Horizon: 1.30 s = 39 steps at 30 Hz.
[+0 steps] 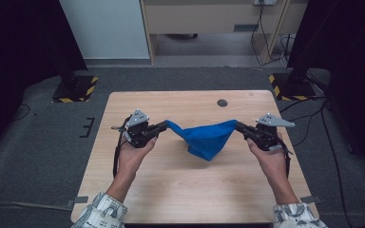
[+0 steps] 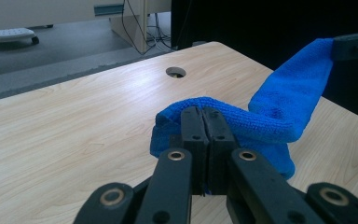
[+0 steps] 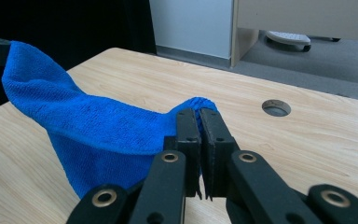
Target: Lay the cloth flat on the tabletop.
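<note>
Currently: blue microfibre cloth (image 1: 204,137), judged soft, light and limp, hangs sagging above the wooden table (image 1: 171,185), one corner pinched in the closed left gripper (image 1: 165,125), the opposite corner in the closed right gripper (image 1: 238,126); best held by corners.

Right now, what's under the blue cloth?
Bare wooden table under the sagging blue cloth, which hangs between the left hand-held gripper and the right hand-held gripper. The patch directly beneath its lowest fold is covered, so unseen.
</note>
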### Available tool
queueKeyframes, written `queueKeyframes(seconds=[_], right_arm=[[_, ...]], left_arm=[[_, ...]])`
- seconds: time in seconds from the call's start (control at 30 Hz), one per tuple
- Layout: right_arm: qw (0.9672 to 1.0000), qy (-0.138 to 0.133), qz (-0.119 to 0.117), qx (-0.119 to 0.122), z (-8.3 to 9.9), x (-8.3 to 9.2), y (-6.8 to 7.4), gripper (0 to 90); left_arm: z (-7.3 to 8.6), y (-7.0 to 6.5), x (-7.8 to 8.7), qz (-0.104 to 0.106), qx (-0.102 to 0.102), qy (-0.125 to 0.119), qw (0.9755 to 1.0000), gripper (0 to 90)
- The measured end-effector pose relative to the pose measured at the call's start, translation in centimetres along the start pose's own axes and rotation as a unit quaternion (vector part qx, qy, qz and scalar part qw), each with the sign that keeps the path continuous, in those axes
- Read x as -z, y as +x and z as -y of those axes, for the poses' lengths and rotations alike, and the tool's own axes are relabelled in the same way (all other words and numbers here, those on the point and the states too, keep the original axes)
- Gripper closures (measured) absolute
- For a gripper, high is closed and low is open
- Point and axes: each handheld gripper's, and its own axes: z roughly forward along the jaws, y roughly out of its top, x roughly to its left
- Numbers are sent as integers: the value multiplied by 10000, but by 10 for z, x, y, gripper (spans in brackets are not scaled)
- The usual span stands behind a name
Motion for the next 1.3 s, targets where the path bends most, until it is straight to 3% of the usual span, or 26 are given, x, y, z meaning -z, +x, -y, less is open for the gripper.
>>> queueKeyframes(seconds=[0.87, 1.1, 1.3], right_arm=[[9990, -400, -110, 134, -21, 37, 20, 872], [9979, -576, -177, 219, -32, 63, 34, 871], [9981, -553, -192, 216, -38, 84, 42, 870]], left_arm=[[-16, -17, 35, 80, -97, -364, 9993, 887], [-27, -30, 57, 117, -228, -522, 9983, 887], [-33, -39, 73, 117, -337, -493, 9981, 887]])
